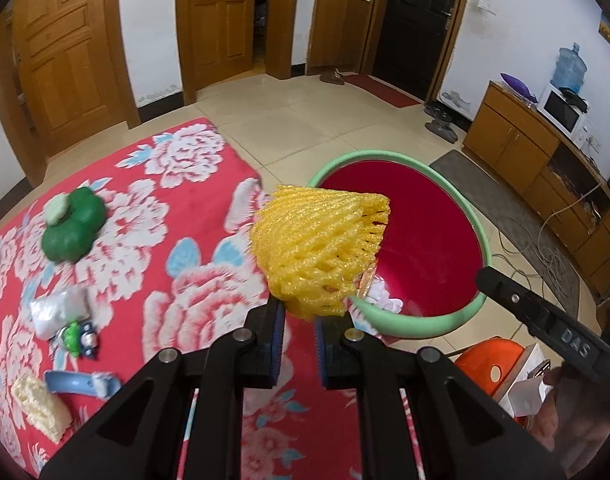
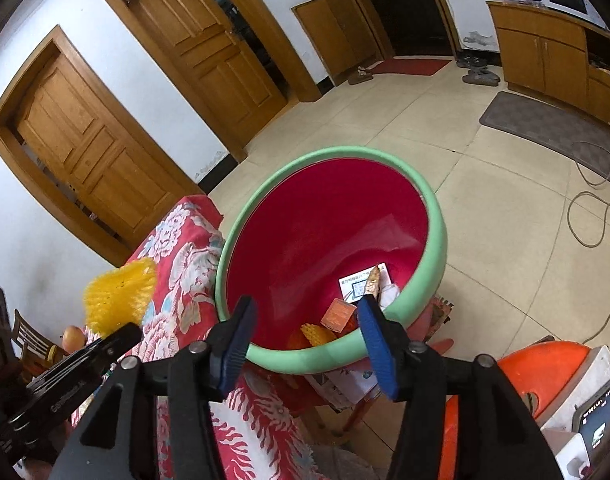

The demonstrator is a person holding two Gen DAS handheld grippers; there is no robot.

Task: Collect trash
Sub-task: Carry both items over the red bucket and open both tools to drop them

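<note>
My left gripper (image 1: 299, 314) is shut on a yellow foam fruit net (image 1: 321, 240), held up at the near-left rim of the red bin with a green rim (image 1: 405, 324); the same net (image 2: 119, 298) shows at the left of the right wrist view. My right gripper (image 2: 307, 330) stands open over the bin's near rim (image 2: 305, 360) with nothing between its fingers. Inside the bin lie an orange carton (image 2: 337, 314), a white printed card (image 2: 357, 284), a brown wrapper (image 2: 373, 280) and another yellow net (image 2: 319, 335).
The floral red cloth (image 1: 177, 248) carries a green toy (image 1: 73, 226), a silver wrapper (image 1: 59, 312), a small toy figure (image 1: 81, 338), a blue piece (image 1: 81, 384) and a pale foam block (image 1: 41, 406). An orange stool (image 2: 545, 372) stands right of the bin. An apple (image 2: 73, 337) lies far left.
</note>
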